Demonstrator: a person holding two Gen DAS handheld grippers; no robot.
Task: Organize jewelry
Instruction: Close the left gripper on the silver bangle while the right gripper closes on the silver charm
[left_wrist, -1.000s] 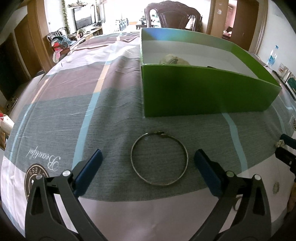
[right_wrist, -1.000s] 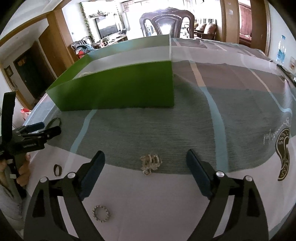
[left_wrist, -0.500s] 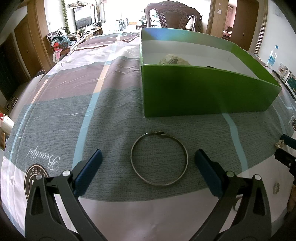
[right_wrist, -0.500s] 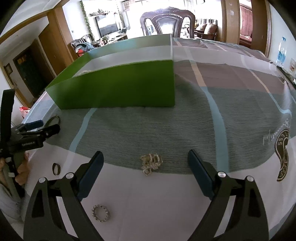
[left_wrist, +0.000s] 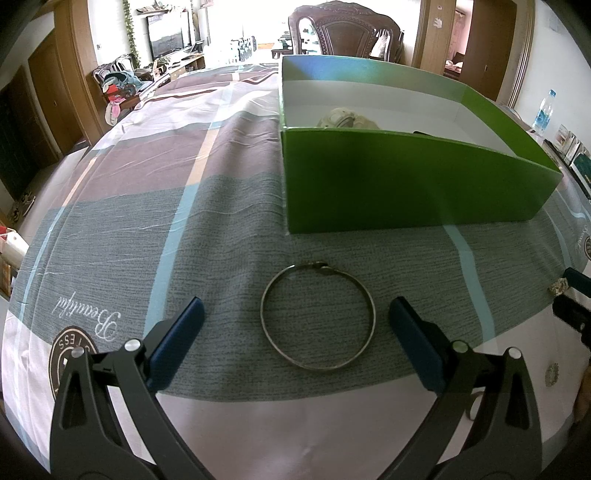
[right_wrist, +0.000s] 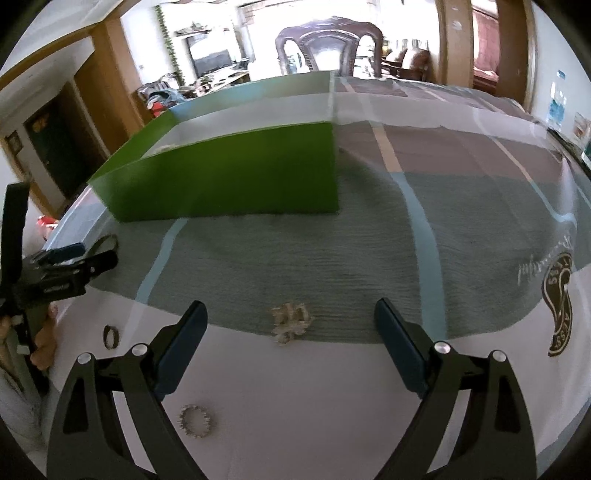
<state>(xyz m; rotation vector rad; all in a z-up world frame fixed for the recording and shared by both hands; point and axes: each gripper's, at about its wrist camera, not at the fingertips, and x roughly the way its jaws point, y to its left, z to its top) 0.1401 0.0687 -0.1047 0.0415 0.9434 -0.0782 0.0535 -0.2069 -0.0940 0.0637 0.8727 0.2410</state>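
Observation:
A thin silver bangle lies flat on the grey cloth, between the open fingers of my left gripper and just ahead of them. A green box stands behind it, with pale jewelry inside. My right gripper is open and empty, with a crumpled silver chain piece lying between its fingers. A small beaded ring and a dark ring lie on the white cloth to its left. The green box stands further back.
The left gripper shows at the left edge of the right wrist view, with the bangle beside it. The right gripper's tip shows at the right edge of the left wrist view. A wooden chair stands behind the table. A water bottle stands at the right.
The right gripper has moved slightly nearer the chain piece and its view has tilted a little. The left gripper and bangle have not moved.

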